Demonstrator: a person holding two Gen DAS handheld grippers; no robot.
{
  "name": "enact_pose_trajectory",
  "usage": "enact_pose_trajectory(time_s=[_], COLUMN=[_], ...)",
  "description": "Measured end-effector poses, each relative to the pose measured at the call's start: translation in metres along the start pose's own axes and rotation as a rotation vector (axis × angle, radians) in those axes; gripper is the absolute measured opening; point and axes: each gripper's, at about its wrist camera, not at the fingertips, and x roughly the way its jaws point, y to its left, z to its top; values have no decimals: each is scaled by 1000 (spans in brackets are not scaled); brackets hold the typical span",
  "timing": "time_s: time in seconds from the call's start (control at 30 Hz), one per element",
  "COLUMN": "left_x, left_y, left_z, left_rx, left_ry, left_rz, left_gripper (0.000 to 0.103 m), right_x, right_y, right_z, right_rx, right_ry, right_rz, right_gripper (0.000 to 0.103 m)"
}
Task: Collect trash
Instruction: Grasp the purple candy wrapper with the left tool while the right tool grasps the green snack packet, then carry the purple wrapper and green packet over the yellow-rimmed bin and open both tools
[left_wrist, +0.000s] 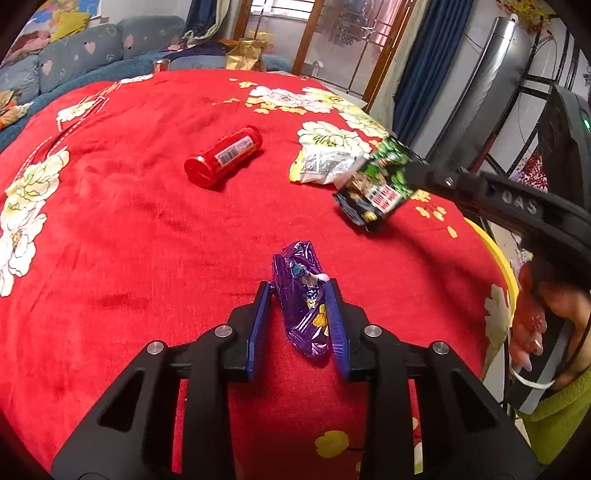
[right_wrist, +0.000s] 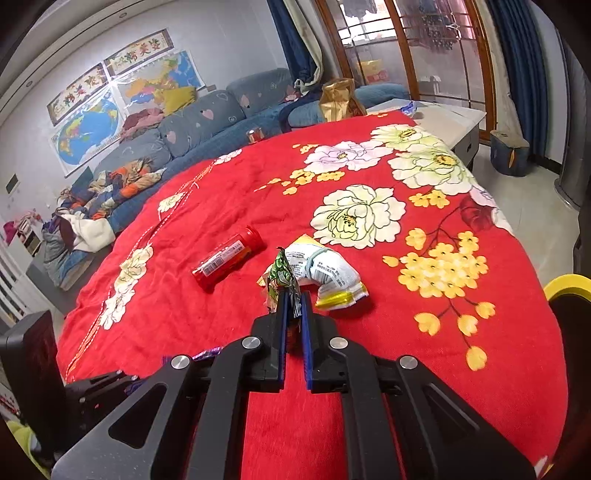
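My left gripper (left_wrist: 300, 286) is shut on a crumpled purple wrapper (left_wrist: 303, 295) just above the red floral cloth (left_wrist: 129, 240). My right gripper (right_wrist: 294, 294) is shut on a green and black snack packet (right_wrist: 281, 273); in the left wrist view the packet (left_wrist: 376, 184) hangs lifted off the cloth from the right gripper's black fingers (left_wrist: 424, 175). A red plastic bottle (left_wrist: 223, 155) lies on its side mid-table, also in the right wrist view (right_wrist: 229, 257). A white and yellow snack bag (left_wrist: 325, 164) lies beside the lifted packet, also in the right wrist view (right_wrist: 328, 269).
A yellow bin rim (left_wrist: 498, 258) shows past the table's right edge, also in the right wrist view (right_wrist: 565, 282). A blue sofa (right_wrist: 192, 125) with clothes runs behind the table. A gold bag (right_wrist: 338, 99) and a small can (right_wrist: 255, 134) stand at the far edge.
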Motion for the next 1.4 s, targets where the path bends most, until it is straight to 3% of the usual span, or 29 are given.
enact_pose_trajectory(time_s=[0.67, 1.4], left_x=[-40, -35], left_y=[-55, -130], left_z=[28, 44], left_rx=[92, 218], left_ry=[-122, -144], left_rz=[-58, -121], left_gripper=[22, 22], right_x=[-78, -143], right_y=[-23, -96], right_z=[-4, -13], right_rx=[20, 137], right_ry=[-113, -223], right_rz=[-14, -111], right_gripper=[6, 6])
